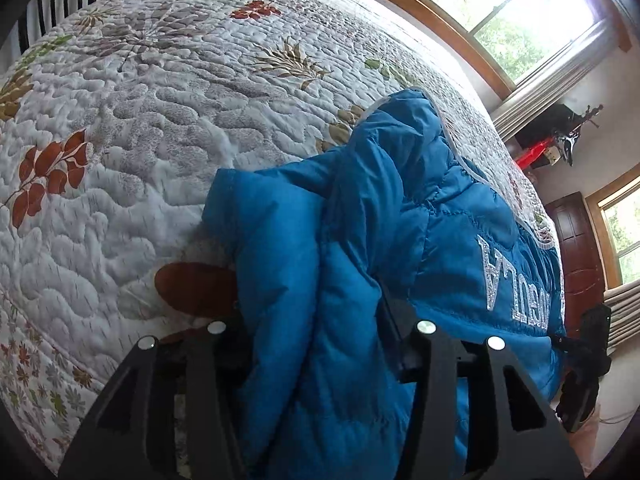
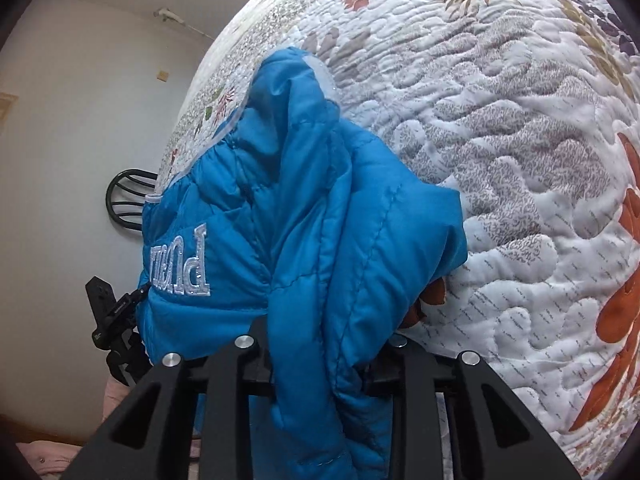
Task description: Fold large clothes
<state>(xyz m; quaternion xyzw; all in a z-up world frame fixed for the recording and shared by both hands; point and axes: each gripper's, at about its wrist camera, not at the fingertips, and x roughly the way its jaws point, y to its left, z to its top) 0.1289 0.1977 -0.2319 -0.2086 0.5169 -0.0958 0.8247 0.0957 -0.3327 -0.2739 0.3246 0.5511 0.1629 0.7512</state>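
Observation:
A blue quilted jacket [image 1: 400, 208] with silver lettering lies bunched on the floral bed quilt [image 1: 160, 120], its hood end pointing away from me. My left gripper [image 1: 320, 320] has its jaws standing apart, with a thick fold of the jacket lying loosely between them and hiding the fingertips. In the right wrist view the same jacket [image 2: 280, 200] rests on the quilt [image 2: 500, 160]. My right gripper [image 2: 320, 344] has a narrow, waisted bunch of fabric pinched between its fingers. Each view shows the other gripper as a black shape at the jacket's far edge.
The quilt spreads wide beyond the jacket in both views. A bright window [image 1: 500, 12], a brown door [image 1: 576, 260] and a shelf with red items [image 1: 536, 156] lie past the bed. A black chair back [image 2: 128, 200] stands by the white wall.

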